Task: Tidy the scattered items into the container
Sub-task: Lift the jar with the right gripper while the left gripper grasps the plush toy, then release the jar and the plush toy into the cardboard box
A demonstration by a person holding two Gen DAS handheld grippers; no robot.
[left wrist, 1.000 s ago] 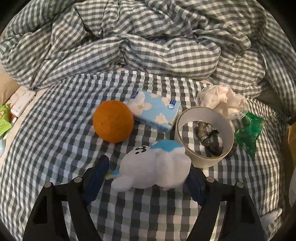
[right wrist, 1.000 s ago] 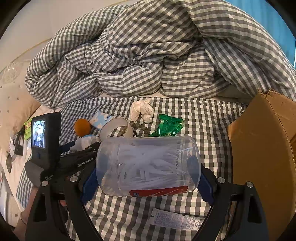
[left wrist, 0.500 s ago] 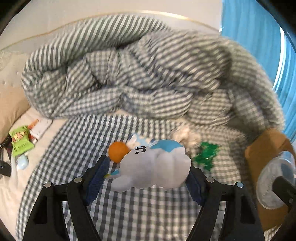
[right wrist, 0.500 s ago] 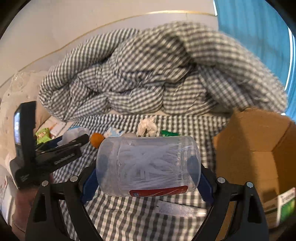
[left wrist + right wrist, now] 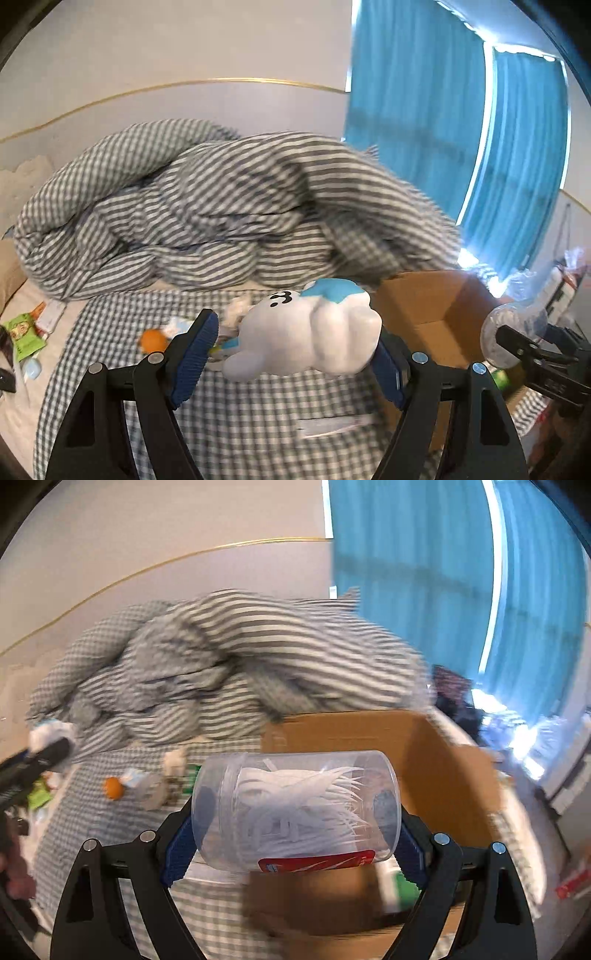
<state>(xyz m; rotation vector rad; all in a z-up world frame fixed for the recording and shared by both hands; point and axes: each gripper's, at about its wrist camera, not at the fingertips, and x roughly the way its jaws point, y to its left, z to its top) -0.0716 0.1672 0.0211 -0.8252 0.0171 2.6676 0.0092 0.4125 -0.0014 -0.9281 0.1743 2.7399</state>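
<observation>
My left gripper [image 5: 291, 347] is shut on a white and blue squishy toy [image 5: 306, 332], held in the air above the checked bed. Past the toy to the right stands the open cardboard box [image 5: 424, 306]. My right gripper [image 5: 295, 843] is shut on a clear plastic jar [image 5: 295, 808] of white picks, lying sideways between the pads, just in front of the cardboard box [image 5: 443, 775]. An orange [image 5: 153, 339], a blue tissue pack [image 5: 177, 325] and a crumpled tissue [image 5: 238, 306] lie on the bed behind. The left wrist view shows the jar [image 5: 509, 332] at far right.
A bunched checked duvet [image 5: 221, 214] fills the back of the bed. Blue curtains [image 5: 443, 129] hang at the right. A green packet [image 5: 24, 332] lies at the bed's left edge and a paper slip [image 5: 332, 424] near the front. Both views are motion-blurred.
Both grippers have risen and swung right, each keeping its object. The bed items have dropped away to the left, and the cardboard box now fills the right wrist view's lower half.
</observation>
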